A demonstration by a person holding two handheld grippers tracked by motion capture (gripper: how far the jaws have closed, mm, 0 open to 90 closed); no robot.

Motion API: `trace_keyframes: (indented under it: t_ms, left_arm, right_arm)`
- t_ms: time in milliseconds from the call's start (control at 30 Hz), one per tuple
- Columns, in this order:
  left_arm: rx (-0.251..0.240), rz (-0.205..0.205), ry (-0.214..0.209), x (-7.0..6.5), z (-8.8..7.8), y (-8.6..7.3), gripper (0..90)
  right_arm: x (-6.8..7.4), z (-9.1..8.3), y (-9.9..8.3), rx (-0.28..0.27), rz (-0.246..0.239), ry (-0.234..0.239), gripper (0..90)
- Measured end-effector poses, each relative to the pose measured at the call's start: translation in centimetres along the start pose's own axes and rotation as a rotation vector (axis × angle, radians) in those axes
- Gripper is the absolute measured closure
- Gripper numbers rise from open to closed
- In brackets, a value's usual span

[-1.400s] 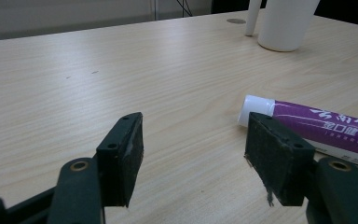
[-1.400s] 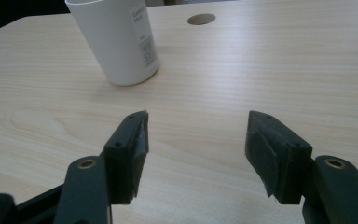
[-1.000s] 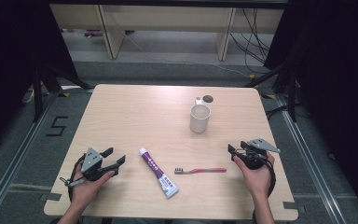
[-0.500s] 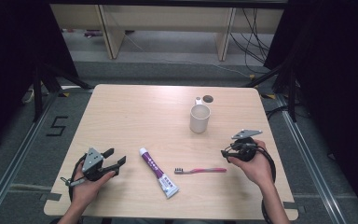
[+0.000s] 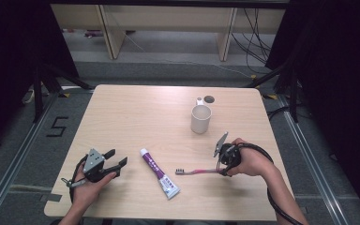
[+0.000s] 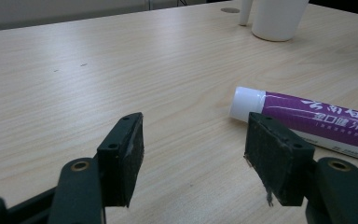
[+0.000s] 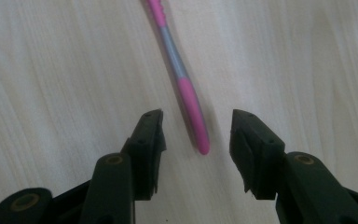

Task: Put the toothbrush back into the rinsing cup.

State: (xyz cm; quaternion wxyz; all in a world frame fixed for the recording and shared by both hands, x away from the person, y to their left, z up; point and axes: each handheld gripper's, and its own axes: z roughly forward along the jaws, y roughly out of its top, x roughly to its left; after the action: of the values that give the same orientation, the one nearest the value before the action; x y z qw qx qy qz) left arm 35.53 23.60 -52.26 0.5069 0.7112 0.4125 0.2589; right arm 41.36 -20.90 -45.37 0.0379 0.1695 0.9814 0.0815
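The right gripper (image 7: 196,128) tips down over the toothbrush (image 5: 198,171), its jaws just now closing, the slim pink-and-grey handle end lying between the pads but untouched, so nothing is held yet. The brush rests flat on the pale wood-grain desk (image 5: 136,112), bristles toward the purple toothpaste tube (image 5: 159,173). The left gripper (image 5: 116,161) waits wide open and empty beside that tube. A white cup (image 5: 200,119) stands upright farther back.

The right gripper (image 5: 221,165) has swung in over the toothbrush (image 5: 198,171) handle — jaws closing, not yet gripping.
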Motion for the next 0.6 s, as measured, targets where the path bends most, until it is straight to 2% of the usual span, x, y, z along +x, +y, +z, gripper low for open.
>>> trace_keyframes:
  t_ms: [33,100,133,167,200,233,267,300,400,433,467,600]
  left_arm:
    - [-0.001,0.002,0.0,0.0,0.0,0.0,37.1]
    - [-0.001,0.002,0.0,0.0,0.0,0.0,37.1]
    - [-0.001,0.002,0.0,0.0,0.0,0.0,37.1]
    - [0.0,0.002,-0.001,0.0,0.0,0.0,37.1]
    - [0.001,0.003,-0.001,0.0,0.0,0.0,37.2]
    - [0.0,0.002,-0.001,0.0,0.0,0.0,37.2]
    - [0.002,0.004,-0.001,0.0,0.0,0.0,37.2]
    - [0.001,0.004,-0.002,-0.1,0.0,0.0,37.2]
    - [0.001,0.004,-0.002,-0.1,0.0,0.0,37.2]
    - [0.001,0.002,-0.003,-0.1,0.0,0.0,37.1]
    - [0.003,0.003,-0.005,0.0,0.0,0.0,37.1]
    - [0.002,0.001,-0.005,-0.1,0.0,0.0,37.1]
  right_arm:
    - [0.1,-0.1,0.6,0.035,-0.031,-0.004,56.2]
    - [0.1,-0.1,0.8,0.046,-0.035,-0.008,56.5]
    - [0.1,-0.1,1.2,0.069,-0.077,0.006,57.3]
    - [0.0,0.0,1.4,0.063,-0.129,-0.004,57.6]
    - [0.2,-0.1,1.6,0.08,-0.121,-0.006,58.3]
    - [0.2,-0.1,2.0,0.092,-0.144,-0.001,58.8]
    - [0.4,-0.1,2.2,0.098,-0.134,0.009,59.1]
    - [0.3,0.1,2.8,0.086,-0.194,0.018,60.1]
    - [0.5,0.2,3.3,0.099,-0.199,0.026,60.8]
    - [0.5,0.3,3.5,0.097,-0.212,0.029,61.3]
    - [0.4,0.6,4.1,0.094,-0.249,0.033,61.8]
    - [0.5,0.9,4.6,0.088,-0.263,0.042,62.8]
